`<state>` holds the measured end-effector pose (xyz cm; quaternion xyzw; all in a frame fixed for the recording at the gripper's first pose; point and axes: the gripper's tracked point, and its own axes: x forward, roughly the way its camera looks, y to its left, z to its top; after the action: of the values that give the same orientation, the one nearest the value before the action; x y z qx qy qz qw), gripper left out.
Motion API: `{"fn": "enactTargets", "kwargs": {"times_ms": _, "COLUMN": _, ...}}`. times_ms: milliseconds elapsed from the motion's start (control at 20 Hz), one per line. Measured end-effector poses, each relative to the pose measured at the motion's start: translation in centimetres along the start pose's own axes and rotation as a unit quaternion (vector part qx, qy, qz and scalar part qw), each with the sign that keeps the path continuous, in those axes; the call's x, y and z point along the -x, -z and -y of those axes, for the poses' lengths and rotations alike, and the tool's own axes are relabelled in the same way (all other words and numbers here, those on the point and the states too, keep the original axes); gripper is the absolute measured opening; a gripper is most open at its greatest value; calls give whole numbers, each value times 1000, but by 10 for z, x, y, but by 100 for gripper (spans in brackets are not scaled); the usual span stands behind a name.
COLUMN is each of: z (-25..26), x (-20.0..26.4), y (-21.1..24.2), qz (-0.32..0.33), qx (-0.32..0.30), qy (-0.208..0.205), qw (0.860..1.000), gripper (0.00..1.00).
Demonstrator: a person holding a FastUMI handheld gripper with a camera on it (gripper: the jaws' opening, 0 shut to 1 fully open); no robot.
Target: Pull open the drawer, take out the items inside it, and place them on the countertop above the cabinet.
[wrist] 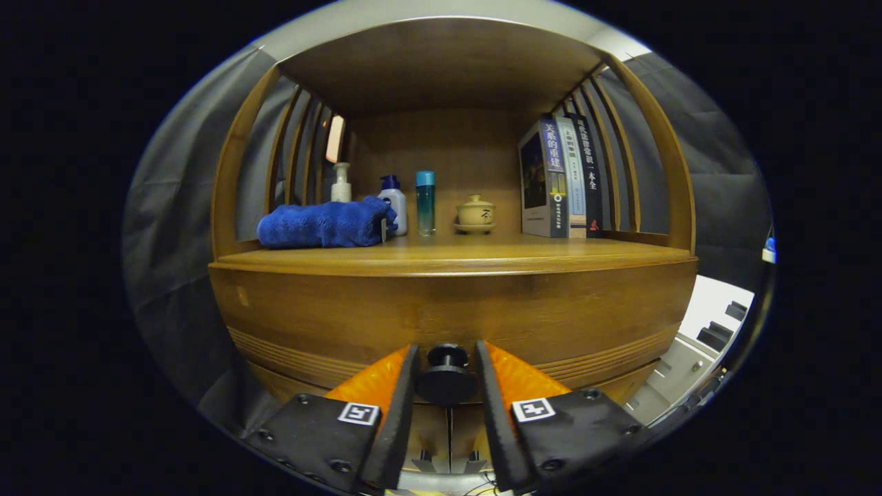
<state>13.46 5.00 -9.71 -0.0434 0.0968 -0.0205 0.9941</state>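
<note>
A wooden cabinet faces me with its drawer front [331, 313] flush and closed. A dark round knob [446, 377] sticks out of the drawer's middle. My gripper [446, 348] has one finger on each side of that knob, and both fingers press against its wide disc. The countertop [496, 256] runs just above the drawer. What is inside the drawer is hidden.
On the countertop, under a wooden canopy with slatted sides, lie a folded blue towel [324, 224], a white pump bottle [340, 182], a white bottle with a blue cap [395, 204], a teal bottle [425, 202], a lidded tea cup [475, 212] and upright books [561, 179]. A white unit [710, 324] stands to the right.
</note>
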Motion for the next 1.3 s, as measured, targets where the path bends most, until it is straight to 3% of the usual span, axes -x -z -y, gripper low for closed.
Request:
{"fn": "enactTargets", "kwargs": {"times_ms": 300, "z": -1, "x": 2, "y": 1, "qz": -1, "qx": -13, "qy": -1, "qw": 1000, "gripper": 41}}
{"fn": "enactTargets", "kwargs": {"times_ms": 450, "z": 0, "x": 3, "y": 2, "qz": -4, "qx": -7, "qy": -2, "qw": 1000, "gripper": 35}}
{"fn": "enactTargets", "kwargs": {"times_ms": 1300, "z": -6, "x": 101, "y": 13, "qz": -33, "qx": -13, "qy": -11, "qw": 999, "gripper": 35}}
